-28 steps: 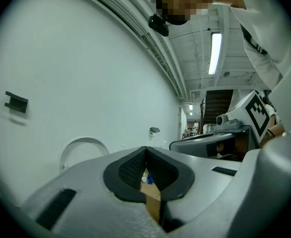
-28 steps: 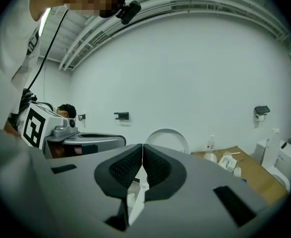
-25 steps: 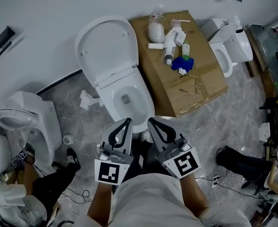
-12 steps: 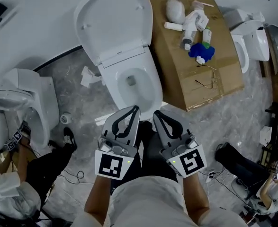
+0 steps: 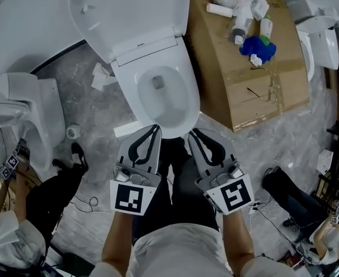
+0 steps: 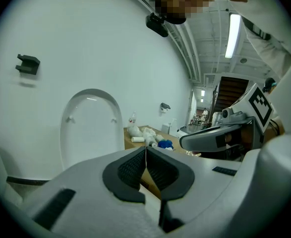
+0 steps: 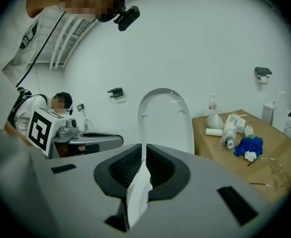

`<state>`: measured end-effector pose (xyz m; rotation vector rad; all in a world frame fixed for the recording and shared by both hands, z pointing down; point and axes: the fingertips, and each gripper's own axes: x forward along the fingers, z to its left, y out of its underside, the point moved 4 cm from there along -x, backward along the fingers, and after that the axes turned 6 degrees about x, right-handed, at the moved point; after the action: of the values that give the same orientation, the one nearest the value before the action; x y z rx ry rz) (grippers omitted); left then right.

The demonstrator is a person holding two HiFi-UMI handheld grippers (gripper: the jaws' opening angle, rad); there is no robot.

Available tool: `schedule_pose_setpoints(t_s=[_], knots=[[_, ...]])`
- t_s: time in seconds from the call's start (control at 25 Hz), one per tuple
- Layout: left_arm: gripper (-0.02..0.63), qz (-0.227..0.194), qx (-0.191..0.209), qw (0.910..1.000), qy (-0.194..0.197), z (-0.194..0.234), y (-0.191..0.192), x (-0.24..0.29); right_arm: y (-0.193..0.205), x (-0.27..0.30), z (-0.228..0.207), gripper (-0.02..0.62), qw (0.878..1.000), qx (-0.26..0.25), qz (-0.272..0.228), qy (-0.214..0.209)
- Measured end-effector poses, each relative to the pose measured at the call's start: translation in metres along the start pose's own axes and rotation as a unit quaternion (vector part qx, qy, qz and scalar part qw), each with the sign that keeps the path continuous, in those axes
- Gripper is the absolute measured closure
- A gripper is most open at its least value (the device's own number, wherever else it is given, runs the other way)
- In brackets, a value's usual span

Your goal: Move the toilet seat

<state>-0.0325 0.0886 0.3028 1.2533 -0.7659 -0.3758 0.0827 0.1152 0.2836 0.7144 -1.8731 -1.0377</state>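
The head view alone shows the hollow of the glossy white toilet bowl [image 5: 164, 94], just beyond both claws. The gripper views show the smooth oval toilet seat [image 7: 165, 120] standing upright against the far wall, left of a brown cardboard box [image 7: 209, 145]. Left gripper [image 6: 145, 150] and right gripper [image 7: 144, 150] each have their ribbed dark pads pressed together, gripping and touching nothing.
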Motion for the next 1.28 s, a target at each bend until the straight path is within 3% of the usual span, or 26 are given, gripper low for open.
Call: schedule_pose_setpoints(t_s=[0.48,0.88,1.28], knots=[[0.591,0.047,-0.031,0.9984,-0.003,-0.008,0.089,0.025,0.092,0.019,-0.044,0.578,0.998,0.042,0.048,0.017],[0.538,0.082,-0.071,0.9939,-0.016,-0.005,0.156,0.037,0.153,0.034,-0.067,0.574,0.994,0.065,0.083,0.028],[0.483,0.109,-0.085,0.9903,-0.013,-0.010,0.223,0.048,0.218,0.049,-0.092,0.495,0.986,0.095,0.122,0.054]])
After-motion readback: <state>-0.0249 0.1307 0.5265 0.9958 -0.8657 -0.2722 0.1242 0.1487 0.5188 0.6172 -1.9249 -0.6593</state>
